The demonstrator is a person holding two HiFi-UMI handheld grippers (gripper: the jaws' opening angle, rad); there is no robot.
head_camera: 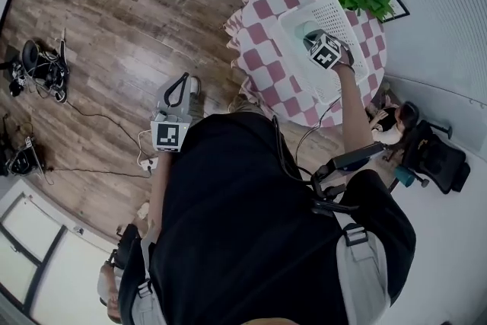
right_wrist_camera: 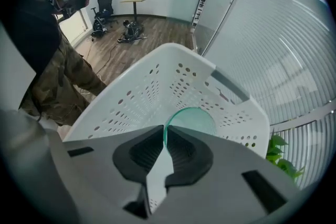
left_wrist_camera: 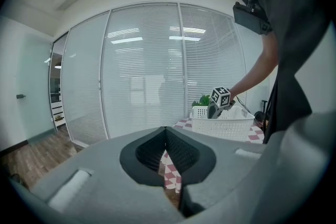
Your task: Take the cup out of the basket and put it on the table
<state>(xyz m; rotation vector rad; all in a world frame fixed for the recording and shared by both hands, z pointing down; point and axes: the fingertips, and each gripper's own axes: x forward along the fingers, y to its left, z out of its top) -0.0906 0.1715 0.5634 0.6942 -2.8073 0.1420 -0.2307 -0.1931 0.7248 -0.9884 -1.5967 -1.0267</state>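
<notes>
Right gripper [right_wrist_camera: 164,131] seemingly pinches the cup [right_wrist_camera: 193,119], mostly hidden behind it.

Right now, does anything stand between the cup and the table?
Yes: the cup, gripped at its rim by the right gripper, is inside the basket; the basket's walls separate it from the table.

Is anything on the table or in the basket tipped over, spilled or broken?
Nothing stands out. The white basket sits flat on the checked table and looks intact. The green cup is pinched at its rim by the right gripper, in the basket, with no spill visible.
</notes>
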